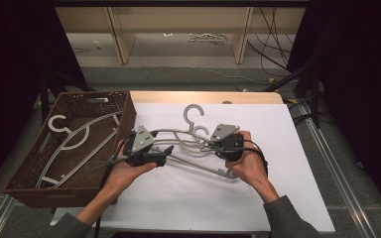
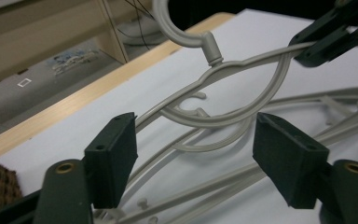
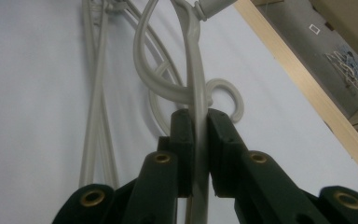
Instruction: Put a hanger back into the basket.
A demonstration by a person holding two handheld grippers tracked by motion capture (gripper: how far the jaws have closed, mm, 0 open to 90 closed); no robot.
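A grey plastic hanger (image 1: 178, 133) lies in the middle of the white table (image 1: 278, 198), its hook (image 1: 192, 113) pointing away from me. A second grey hanger (image 1: 202, 130) lies tangled under it. My right gripper (image 1: 204, 147) is shut on the upper hanger's curved arm (image 3: 193, 70), which runs edge-on between its jaws (image 3: 198, 126). My left gripper (image 1: 167, 149) is open on the hanger's other side. Its jaws stand wide apart (image 2: 196, 140), with the hanger's arm (image 2: 223, 70) and lower bars beyond the gap. The right gripper (image 2: 326, 42) is seen clamped on the same arm.
A brown wicker basket (image 1: 79, 99) stands at the table's left edge and holds more grey hangers (image 1: 74, 139). A wooden strip (image 1: 203, 96) edges the table's far side. Beyond it are shelf legs, floor cables (image 1: 273, 44) and a pale hanger-like thing on the floor (image 1: 206, 37).
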